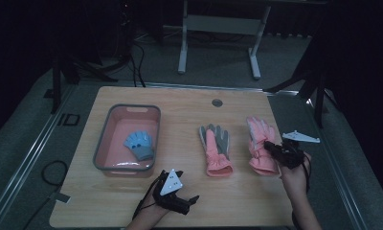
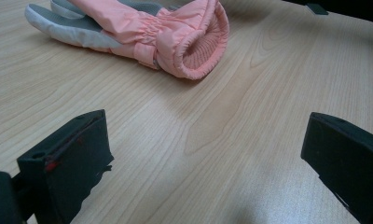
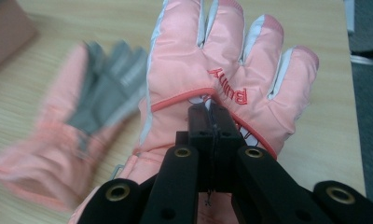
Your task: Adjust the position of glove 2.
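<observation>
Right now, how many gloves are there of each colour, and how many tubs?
Pink gloves: 2, one lying palm up in the middle of the table and one pinched in the right gripper
Blue gloves: 1, lying in the tub
Tubs: 1, pink with a grey rim
Total: 4 things

The right glove (image 3: 222, 65) is salmon pink with pale grey strips between its fingers, a darker coral piping line across the back and red stitched lettering, and the right tool (image 3: 211, 125) on it is matt black with brass-coloured rivets. The left glove (image 1: 215, 148) shows a grey palm and fingers against a pink thumb side and a pink ribbed cuff, while the small glove (image 1: 140, 143) is light blue with a grey cuff and dark dots. The tub (image 1: 103, 143) is pink inside with a grey rim, the counter (image 1: 237, 201) is pale wood grain, and the left tool (image 1: 176, 197) is black with a grey plate.
</observation>
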Demonstrator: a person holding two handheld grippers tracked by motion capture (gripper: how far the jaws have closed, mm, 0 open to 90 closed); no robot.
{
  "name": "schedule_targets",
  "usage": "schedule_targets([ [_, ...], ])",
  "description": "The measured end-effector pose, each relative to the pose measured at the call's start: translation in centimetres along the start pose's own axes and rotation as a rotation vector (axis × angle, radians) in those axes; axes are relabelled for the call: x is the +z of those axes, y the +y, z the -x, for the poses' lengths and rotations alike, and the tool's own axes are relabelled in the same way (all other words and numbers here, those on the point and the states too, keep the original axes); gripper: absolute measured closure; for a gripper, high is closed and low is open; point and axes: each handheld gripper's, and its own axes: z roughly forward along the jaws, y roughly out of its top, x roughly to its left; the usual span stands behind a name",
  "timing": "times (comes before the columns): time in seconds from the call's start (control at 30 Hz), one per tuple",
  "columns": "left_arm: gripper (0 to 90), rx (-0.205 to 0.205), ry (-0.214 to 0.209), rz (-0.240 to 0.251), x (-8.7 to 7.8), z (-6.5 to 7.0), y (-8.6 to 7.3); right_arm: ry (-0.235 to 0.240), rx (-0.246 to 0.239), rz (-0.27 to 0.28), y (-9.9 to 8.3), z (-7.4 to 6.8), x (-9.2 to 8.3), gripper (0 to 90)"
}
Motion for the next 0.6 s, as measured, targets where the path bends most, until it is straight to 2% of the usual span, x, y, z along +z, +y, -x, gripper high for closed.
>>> schedule_targets([
  [0.07,1.4,0.0,0.003,0.0,0.0,0.0,0.0,0.013,-0.016,0.024,0.9,-0.8,-0.6,89.6],
  [0.27,1.4,0.0,0.001,-0.001,0.0,0.0,0.0,0.028,-0.07,0.049,3.6,-3.8,-1.2,89.5],
  [0.43,1.4,0.003,0.003,-0.006,0.1,0.1,0.0,0.052,-0.067,0.064,5.1,-6.1,-0.9,89.5],
  [0.6,1.4,0.005,0.004,-0.002,0.0,0.1,0.0,0.083,-0.081,0.062,5.7,-8.8,-0.1,89.5],
])
